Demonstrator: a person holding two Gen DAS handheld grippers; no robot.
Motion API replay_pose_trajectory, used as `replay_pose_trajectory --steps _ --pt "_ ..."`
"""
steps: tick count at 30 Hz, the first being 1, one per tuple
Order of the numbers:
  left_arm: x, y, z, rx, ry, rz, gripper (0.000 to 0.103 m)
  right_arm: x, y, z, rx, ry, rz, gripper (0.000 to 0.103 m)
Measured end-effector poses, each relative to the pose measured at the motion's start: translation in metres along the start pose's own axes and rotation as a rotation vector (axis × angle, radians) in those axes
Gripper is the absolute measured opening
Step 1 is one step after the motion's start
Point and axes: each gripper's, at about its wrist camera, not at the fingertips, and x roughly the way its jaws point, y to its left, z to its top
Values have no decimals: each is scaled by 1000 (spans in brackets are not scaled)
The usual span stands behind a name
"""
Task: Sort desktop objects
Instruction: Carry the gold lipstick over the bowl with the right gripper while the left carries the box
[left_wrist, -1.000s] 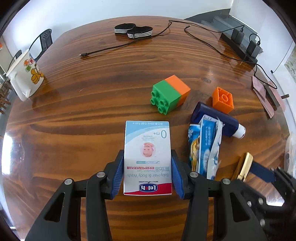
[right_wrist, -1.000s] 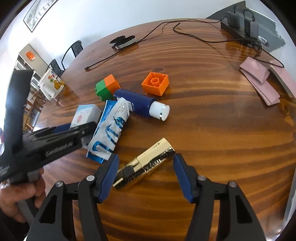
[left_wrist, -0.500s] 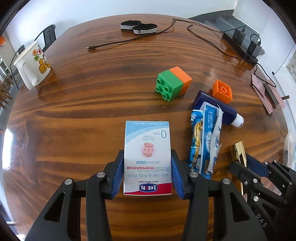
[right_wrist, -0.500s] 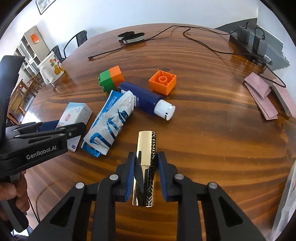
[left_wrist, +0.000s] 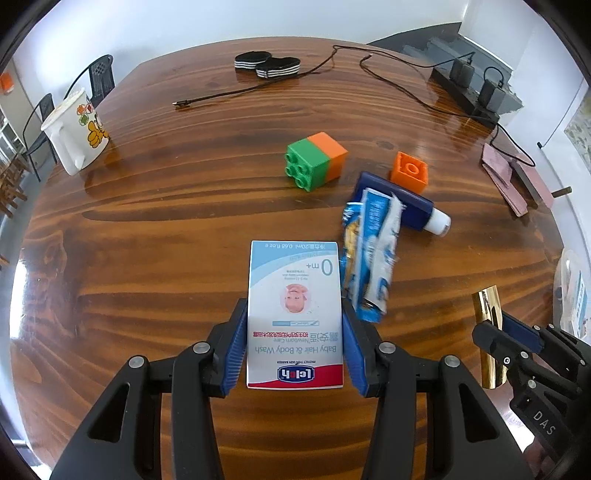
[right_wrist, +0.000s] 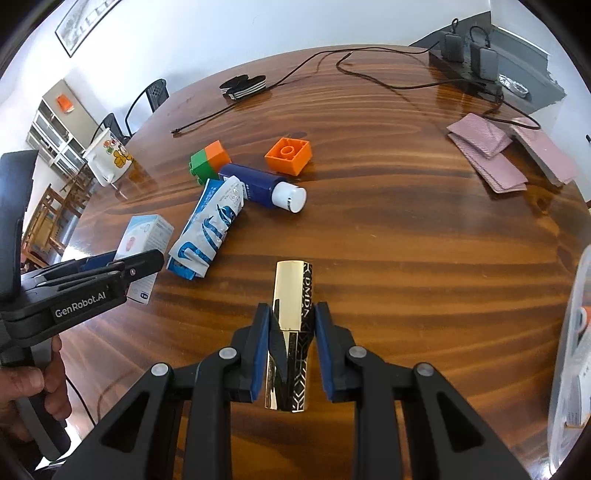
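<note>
The left gripper (left_wrist: 293, 343) is clamping the baby wash box (left_wrist: 294, 314); the right gripper (right_wrist: 290, 350) is clamping the gold tube (right_wrist: 290, 332), both above the worktop (right_wrist: 406, 240).

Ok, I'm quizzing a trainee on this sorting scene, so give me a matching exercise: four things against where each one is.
Things:
1. baby wash box
2. gold tube
3. blue bottle
4. cartoon mug

Places:
A. standing apart, near the table's far left edge
B. clamped in the right gripper
C. lying by the orange block
D. clamped in the left gripper

Pairs: 1-D, 2-B, 3-C, 4-A
</note>
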Motion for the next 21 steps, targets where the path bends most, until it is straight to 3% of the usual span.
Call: replay_pose_trajectory --steps 21 --pt "-29 -79 -10 94 -47 -10 50 -52 -56 -23 62 -66 -6 27"
